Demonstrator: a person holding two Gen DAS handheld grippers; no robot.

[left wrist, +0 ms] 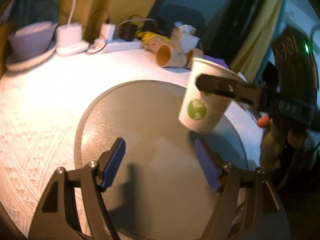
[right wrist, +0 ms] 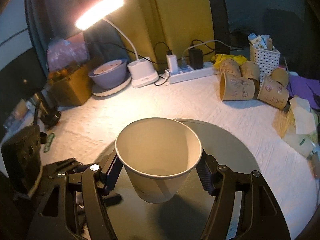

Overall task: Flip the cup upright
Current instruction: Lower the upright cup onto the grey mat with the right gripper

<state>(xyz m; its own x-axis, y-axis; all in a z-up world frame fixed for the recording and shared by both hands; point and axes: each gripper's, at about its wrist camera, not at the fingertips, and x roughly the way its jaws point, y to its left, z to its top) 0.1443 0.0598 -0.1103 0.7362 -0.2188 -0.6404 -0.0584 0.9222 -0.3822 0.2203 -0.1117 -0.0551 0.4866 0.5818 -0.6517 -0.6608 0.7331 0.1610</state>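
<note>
Gripping the cup (right wrist: 160, 160) mouth-up, our right gripper (right wrist: 159, 172) has its two ribbed pads pressed against the cup's sides just below the rim, low in the centre of the right wrist view, and we look straight down into the pale inside. From the left wrist view the same cup (left wrist: 204, 98) sits at centre right, nearly upright with a slight tilt, green globe print facing us, its base held clear of the grey disc (left wrist: 140, 120) with a shadow under it. The right gripper (left wrist: 218, 86) comes in from the right edge there, one dark finger laid across the cup wall. Our left gripper (left wrist: 160, 164) hangs at the bottom of the frame, blue pads spread wide with only the disc between them. Far side of the table (right wrist: 140, 108): a lit lamp (right wrist: 100, 12) at upper left, a power strip (right wrist: 190, 72) at centre, brown cups (right wrist: 236, 88) toppled at upper right.
</note>
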